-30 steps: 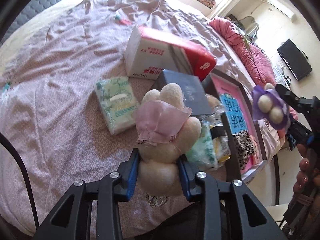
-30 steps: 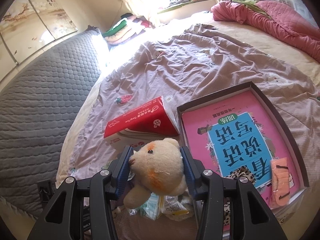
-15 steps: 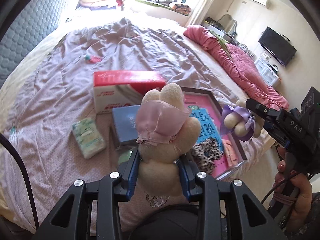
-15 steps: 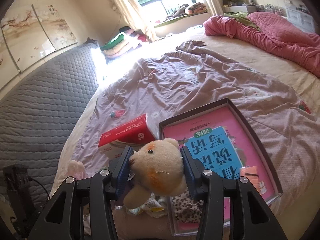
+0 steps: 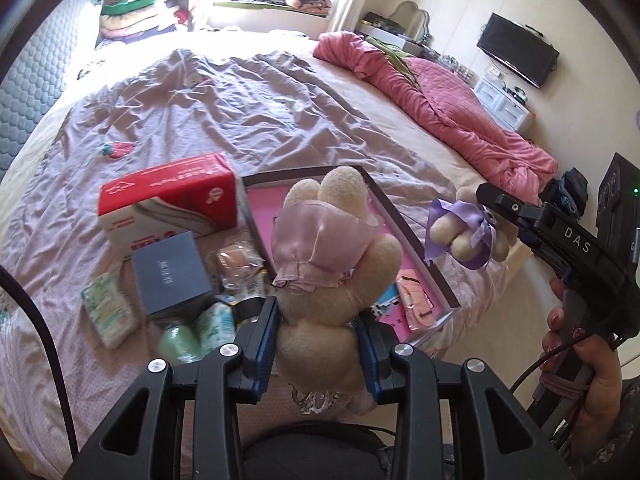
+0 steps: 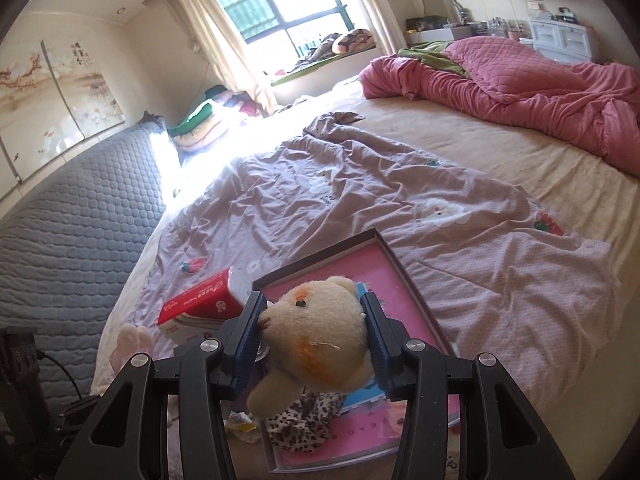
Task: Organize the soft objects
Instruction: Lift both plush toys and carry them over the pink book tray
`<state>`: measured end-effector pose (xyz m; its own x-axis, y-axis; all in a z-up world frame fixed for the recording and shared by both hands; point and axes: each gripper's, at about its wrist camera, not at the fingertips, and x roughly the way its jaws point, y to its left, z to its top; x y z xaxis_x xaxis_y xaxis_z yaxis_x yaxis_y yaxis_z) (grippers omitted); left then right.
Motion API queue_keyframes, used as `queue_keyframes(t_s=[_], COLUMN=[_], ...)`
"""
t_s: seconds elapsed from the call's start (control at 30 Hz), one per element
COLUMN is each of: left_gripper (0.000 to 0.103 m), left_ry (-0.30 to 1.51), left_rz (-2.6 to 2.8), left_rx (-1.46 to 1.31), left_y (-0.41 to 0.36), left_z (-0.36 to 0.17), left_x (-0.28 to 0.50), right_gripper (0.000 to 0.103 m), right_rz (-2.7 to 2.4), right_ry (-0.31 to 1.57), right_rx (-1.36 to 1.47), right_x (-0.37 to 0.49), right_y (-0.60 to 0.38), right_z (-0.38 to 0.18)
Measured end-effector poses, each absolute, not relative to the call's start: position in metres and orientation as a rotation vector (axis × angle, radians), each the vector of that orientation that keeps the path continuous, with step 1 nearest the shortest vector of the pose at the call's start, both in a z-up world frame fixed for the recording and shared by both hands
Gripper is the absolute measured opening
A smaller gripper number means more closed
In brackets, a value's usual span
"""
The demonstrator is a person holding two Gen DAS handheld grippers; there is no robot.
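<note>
Cream plush bunny in a pink satin dress (image 5: 328, 256) sits clamped between the blue pads of the left gripper (image 5: 318, 344), held above the near edge of the lilac bedspread (image 5: 224, 120). At two o'clock from it, the right gripper (image 6: 314, 342) pinches a cream plush bear with a purple ribbon (image 5: 464, 232) by its head, a hand (image 5: 584, 364) on the black handle. Behind the bunny at twelve o'clock lies a dark-rimmed shallow box lined with a pink printed sheet (image 5: 412, 240). At ten o'clock stands a red-and-white tissue carton (image 5: 168, 204), with a grey-blue square box (image 5: 170, 276) just beside it and a pale green tissue packet (image 5: 108, 312) at nine o'clock.
</note>
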<state>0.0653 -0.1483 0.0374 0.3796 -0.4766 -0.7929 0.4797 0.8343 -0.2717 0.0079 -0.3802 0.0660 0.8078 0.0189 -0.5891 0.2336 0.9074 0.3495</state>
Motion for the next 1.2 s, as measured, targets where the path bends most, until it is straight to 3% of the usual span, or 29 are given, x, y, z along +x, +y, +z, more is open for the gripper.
queue_keyframes(t_s=[0.57,1.2], left_gripper=[0.037,0.037], left_ry=[1.158,1.259], left_rz=[-0.653,-0.628], left_rx=[0.161,0.196], left_y=[-0.227,-0.243], left_z=[-0.023,-0.066], left_x=[0.081,0.111], right_gripper=[0.05,0.05], right_rz=[-0.163,0.0], right_ry=[0.735,0.938], right_rx=[0.315,0.131], right_x=[0.004,0.029], right_y=[-0.399,-0.362], right_z=[0.026,-0.036])
